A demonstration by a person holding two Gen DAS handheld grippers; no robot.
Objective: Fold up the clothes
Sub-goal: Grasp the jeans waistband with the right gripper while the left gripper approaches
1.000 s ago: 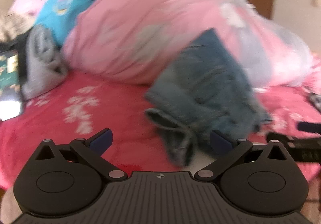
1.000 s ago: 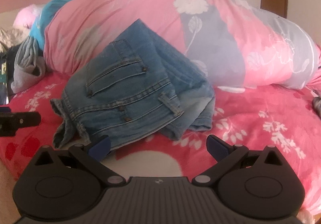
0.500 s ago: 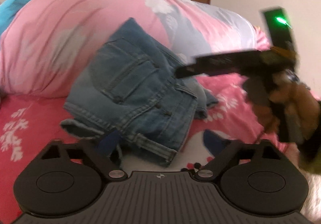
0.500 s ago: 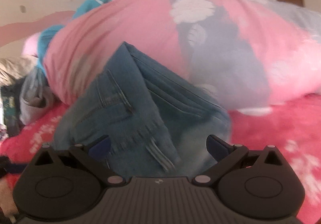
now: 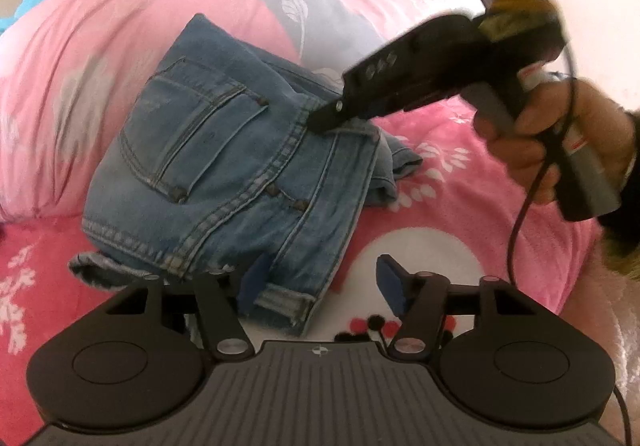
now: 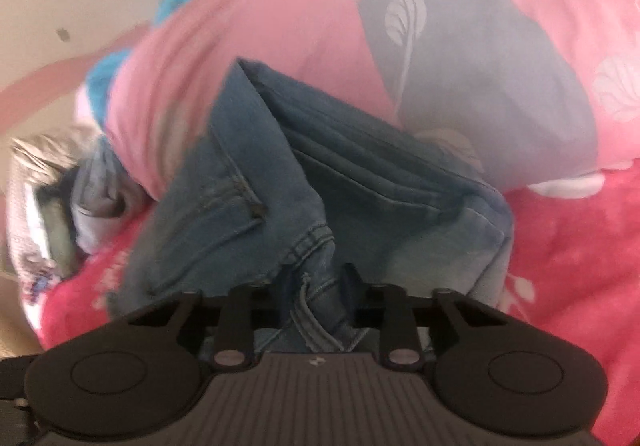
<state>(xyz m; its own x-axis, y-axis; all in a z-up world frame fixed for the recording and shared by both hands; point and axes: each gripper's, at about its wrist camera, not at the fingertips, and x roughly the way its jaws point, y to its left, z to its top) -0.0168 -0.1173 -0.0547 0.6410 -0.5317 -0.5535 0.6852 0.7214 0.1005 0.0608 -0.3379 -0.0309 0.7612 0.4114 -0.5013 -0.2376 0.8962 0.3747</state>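
Blue jeans lie crumpled on a red floral bedsheet, leaning against a pink and grey quilt. My left gripper is partly open, its left pad behind the jeans' lower hem edge, its right pad over the sheet. My right gripper is shut on a fold of the jeans at the waistband. In the left wrist view the right gripper reaches in from the right, held by a hand, its tip on the waistband.
The big pink and grey quilt fills the back. A grey garment and a silvery bag lie at far left. A blue cloth shows behind the quilt. The bed edge is at lower left.
Both grippers moved in on the jeans. The right gripper closed on the waistband fold. The left gripper narrowed and came to the lower hem.
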